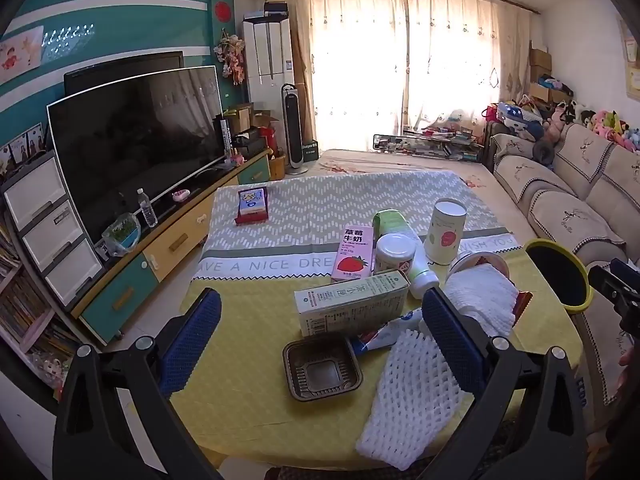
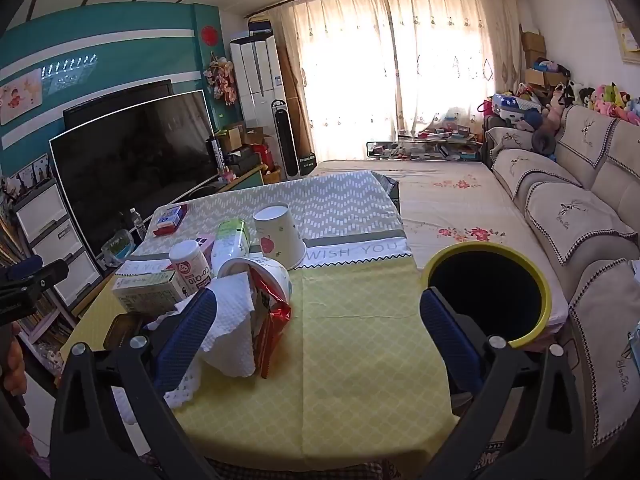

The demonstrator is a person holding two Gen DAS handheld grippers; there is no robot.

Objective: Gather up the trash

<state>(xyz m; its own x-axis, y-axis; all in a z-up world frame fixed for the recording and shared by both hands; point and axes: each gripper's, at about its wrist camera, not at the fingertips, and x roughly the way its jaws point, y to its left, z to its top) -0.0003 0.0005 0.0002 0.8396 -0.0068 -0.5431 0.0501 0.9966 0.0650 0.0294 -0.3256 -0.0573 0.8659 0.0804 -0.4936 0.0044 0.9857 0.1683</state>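
Trash lies on the yellow tablecloth (image 1: 240, 360): a brown plastic tray (image 1: 322, 366), a green tea carton (image 1: 352, 306), a pink strawberry milk carton (image 1: 352, 256), a white jar (image 1: 395, 254), a paper cup (image 1: 445, 232), a white foam net (image 1: 412, 400), a noodle bowl stuffed with tissue (image 2: 256, 280) and a red wrapper (image 2: 276, 316). My left gripper (image 1: 320, 322) is open above the tray and carton. My right gripper (image 2: 318, 320) is open over bare cloth, right of the bowl. The yellow-rimmed black bin (image 2: 486, 292) stands off the table's right edge.
A red-and-blue box (image 1: 252, 204) lies at the table's far left. A TV (image 1: 136, 136) on a cabinet runs along the left. A sofa (image 2: 580, 216) and a floral-covered bed (image 2: 460, 200) are on the right. The other gripper shows at the right edge (image 1: 616, 288).
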